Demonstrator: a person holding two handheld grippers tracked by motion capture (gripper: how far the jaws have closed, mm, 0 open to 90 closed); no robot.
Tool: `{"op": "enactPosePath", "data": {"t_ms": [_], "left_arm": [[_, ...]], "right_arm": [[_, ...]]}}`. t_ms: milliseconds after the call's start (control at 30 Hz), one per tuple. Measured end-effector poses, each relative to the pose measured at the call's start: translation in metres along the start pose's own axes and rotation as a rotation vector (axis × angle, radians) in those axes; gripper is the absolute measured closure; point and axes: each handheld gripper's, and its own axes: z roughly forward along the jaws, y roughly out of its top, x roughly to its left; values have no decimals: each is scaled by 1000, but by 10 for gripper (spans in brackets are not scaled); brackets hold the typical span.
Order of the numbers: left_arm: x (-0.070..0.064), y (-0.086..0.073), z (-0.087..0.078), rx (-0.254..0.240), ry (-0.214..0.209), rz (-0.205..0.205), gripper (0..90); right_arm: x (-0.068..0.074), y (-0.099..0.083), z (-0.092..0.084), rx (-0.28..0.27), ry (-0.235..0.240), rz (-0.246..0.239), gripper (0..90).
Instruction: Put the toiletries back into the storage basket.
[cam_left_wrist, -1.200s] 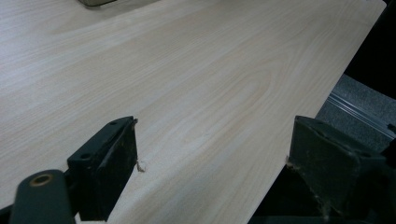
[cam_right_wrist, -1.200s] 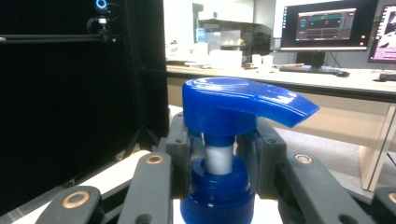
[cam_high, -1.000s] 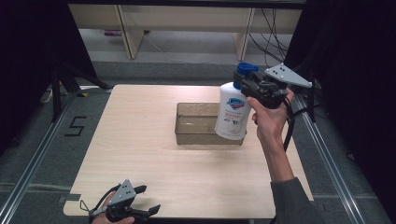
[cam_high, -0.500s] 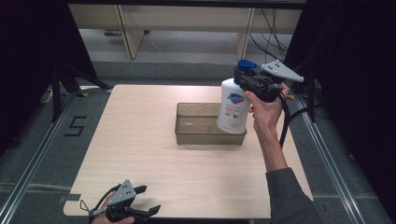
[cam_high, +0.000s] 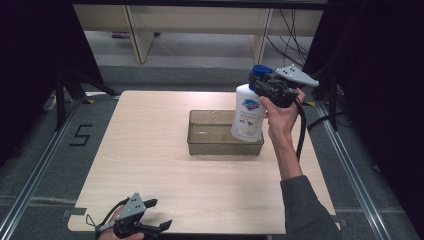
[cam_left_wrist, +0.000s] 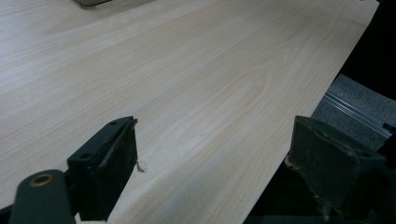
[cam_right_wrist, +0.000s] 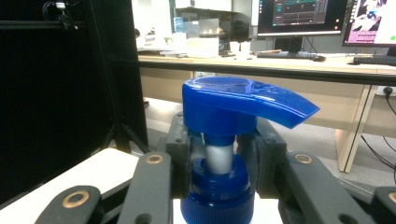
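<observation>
The right gripper (cam_high: 264, 89) is clamped on the neck of a white pump bottle (cam_high: 248, 112) — in the right gripper view the two black jaws are seen pressed against the neck just under the blue pump head (cam_right_wrist: 236, 105) and above the blue collar. The bottle is held upright by its top, with its body hanging over the right end of a clear rectangular tray (cam_high: 210, 145) that lies near the middle of the tabletop (cam_high: 150, 165); whether the bottle's base touches the tray floor cannot be told. A blue-and-red label is carried on the bottle's front.

The left gripper (cam_high: 150, 224) is held low at the near left corner of the tabletop, well apart from the tray. Its jaws stand wide apart — bare wood is seen between the two pads (cam_left_wrist: 119, 158) in the left gripper view, and nothing is held or touched by them.

One bottle, one tray and two grippers are counted. A floor marking in the shape of a 5 (cam_high: 81, 135) is seen on the floor to the left of the tabletop.
</observation>
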Motion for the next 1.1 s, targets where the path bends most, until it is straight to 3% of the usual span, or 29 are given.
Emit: {"op": "enactPosePath", "data": {"t_ms": [1100], "left_arm": [[1, 0, -1, 5, 5, -1, 148]], "right_arm": [[-10, -27, 7, 39, -8, 46, 661]]}}
